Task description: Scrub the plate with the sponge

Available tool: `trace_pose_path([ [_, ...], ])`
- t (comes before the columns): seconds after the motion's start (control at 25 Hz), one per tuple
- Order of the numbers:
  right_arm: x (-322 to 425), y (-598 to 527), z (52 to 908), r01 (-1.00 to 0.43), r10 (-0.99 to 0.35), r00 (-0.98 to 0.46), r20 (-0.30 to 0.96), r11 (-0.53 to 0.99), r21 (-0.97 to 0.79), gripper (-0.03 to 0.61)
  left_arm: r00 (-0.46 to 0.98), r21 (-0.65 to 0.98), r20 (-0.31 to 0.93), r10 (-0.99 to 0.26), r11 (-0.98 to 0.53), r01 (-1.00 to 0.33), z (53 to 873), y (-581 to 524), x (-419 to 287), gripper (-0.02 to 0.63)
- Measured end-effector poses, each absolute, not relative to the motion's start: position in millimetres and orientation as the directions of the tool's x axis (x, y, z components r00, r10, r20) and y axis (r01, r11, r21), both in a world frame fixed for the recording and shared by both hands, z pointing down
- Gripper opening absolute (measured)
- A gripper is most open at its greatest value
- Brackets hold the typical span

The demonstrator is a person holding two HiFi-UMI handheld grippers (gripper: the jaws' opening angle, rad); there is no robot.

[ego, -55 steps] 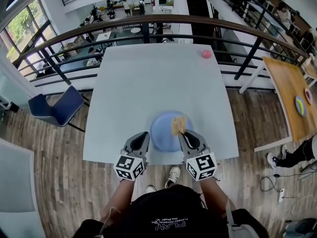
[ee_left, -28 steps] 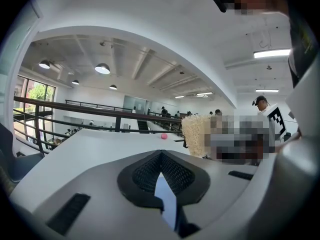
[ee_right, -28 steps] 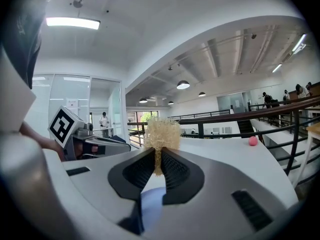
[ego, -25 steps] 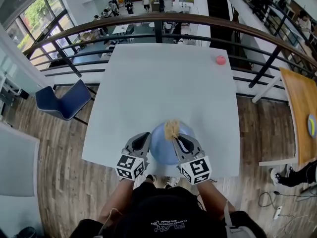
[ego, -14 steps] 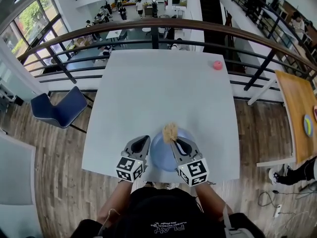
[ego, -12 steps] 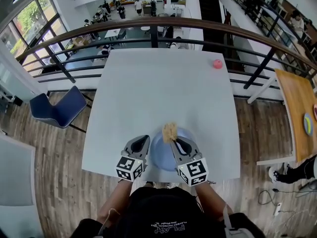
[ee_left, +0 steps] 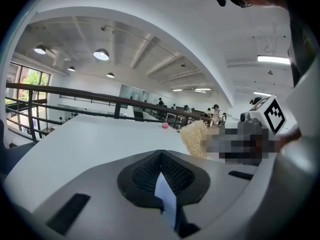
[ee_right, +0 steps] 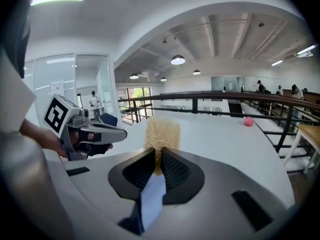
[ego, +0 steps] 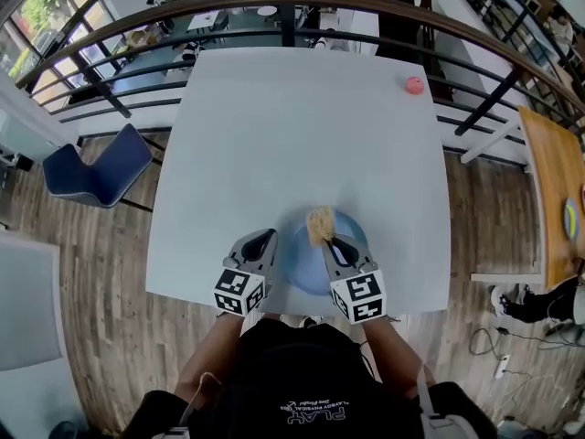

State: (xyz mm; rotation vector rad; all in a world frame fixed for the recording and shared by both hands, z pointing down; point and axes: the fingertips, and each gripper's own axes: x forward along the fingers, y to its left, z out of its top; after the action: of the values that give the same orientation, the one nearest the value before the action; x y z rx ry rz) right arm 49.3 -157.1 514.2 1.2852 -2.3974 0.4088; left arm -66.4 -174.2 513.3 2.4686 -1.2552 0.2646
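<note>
The right gripper (ego: 327, 239) pinches a tan fibrous sponge (ego: 320, 223) at the far rim of the round blue plate (ego: 306, 268). Scrubbing seems under way; the next move, I think, is 1 firm rub across.

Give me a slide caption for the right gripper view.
Right hand-held gripper clamps a tan sponge; left hand-held gripper alongside, pink ball far behind.

White counter (ego: 274, 126), square-ish, pale top. Pink ball (ego: 414, 85) sits near its far-right corner. Dark railing w/ brown handrail (ego: 302, 0) curves just beyond counter's far edge. Blue chair (ego: 91, 167) on wood floor (ego: 82, 282) at left. Wooden table (ego: 548, 181) at right, cables (ego: 494, 355) on floor near it. Ppl on lower level past railing, too small to detail.
</note>
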Motion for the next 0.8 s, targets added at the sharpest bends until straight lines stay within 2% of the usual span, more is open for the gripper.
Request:
trace_pose_path([
  [0.16,47,-155,558,-0.838,-0.636,-0.467,0.614,0.541,-0.077,0.044,0.597,0.263,0.36,-0.717,-0.536,-0.802,545,-176,-66,0.011],
  [0.32,40,-149,591,-0.832,-0.568,-0.442,0.694,0.549,-0.081,0.044,0.605,0.292,0.391,-0.694,-0.53,-0.796,572,-171,-68,0.011],
  [0.8,5,-145,650,-0.794,-0.428,-0.425,0.798,0.6,-0.101,0.044,0.587,0.341,0.442,-0.678,-0.479,-0.809,616,-172,-90,0.011],
])
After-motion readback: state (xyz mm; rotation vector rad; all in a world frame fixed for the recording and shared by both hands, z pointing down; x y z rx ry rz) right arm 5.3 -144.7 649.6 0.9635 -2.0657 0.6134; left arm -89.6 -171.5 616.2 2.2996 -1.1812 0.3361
